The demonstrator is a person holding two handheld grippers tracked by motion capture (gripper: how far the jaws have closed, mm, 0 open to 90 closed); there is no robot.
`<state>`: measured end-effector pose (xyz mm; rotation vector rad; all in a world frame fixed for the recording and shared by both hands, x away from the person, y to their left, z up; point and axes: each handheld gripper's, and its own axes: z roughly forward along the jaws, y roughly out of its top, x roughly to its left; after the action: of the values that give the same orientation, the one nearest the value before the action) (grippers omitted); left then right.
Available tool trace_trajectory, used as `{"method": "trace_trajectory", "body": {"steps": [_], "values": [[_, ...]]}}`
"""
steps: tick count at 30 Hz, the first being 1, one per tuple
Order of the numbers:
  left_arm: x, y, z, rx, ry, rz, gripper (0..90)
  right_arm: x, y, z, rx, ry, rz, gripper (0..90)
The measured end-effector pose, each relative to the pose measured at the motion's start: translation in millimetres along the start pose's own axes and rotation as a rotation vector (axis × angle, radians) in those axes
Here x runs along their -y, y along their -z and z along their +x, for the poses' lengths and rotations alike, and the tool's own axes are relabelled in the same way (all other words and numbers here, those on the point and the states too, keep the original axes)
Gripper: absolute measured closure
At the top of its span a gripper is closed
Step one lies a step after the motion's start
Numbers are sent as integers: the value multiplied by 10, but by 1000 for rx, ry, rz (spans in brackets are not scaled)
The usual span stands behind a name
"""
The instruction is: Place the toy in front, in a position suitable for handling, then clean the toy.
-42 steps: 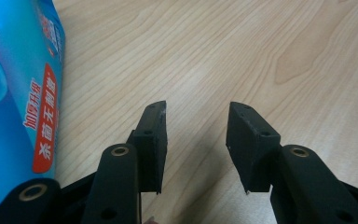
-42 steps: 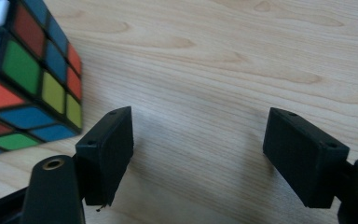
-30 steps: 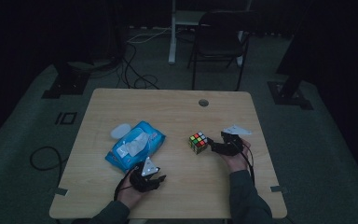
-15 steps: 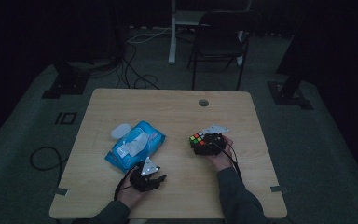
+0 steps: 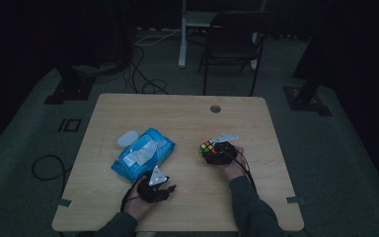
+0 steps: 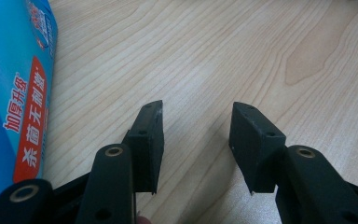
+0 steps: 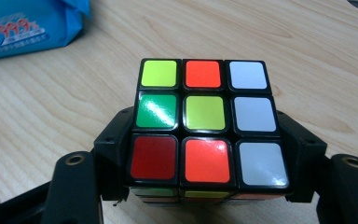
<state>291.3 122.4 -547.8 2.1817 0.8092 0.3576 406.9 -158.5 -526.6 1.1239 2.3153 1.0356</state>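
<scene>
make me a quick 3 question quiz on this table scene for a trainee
1. True or false: the left gripper is clamped on the blue wipes pack.
2. What sits between the right gripper's jaws? A) puzzle cube B) white lid C) cable
3. Fill in: the centre sticker on the puzzle cube's top face is ____.

Key:
1. False. Its jaws stand apart over bare table, the pack beside them.
2. A
3. Yellow
</scene>
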Motion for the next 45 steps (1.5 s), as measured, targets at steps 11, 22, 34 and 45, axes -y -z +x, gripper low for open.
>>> {"method": "trace_trajectory", "body": {"steps": [11, 22, 34, 45], "values": [[11, 11, 16, -1, 19, -4, 564, 42, 110, 45, -58, 67, -20, 338], [-20, 70, 21, -22, 26, 5, 553, 52, 248, 173, -81, 105, -36, 338], [-251, 579, 167, -131, -38, -80, 538, 53, 294, 167, -86, 95, -47, 338], [-372, 655, 561, -269, -53, -42, 547, 70, 294, 156, -91, 84, -49, 338]]}}
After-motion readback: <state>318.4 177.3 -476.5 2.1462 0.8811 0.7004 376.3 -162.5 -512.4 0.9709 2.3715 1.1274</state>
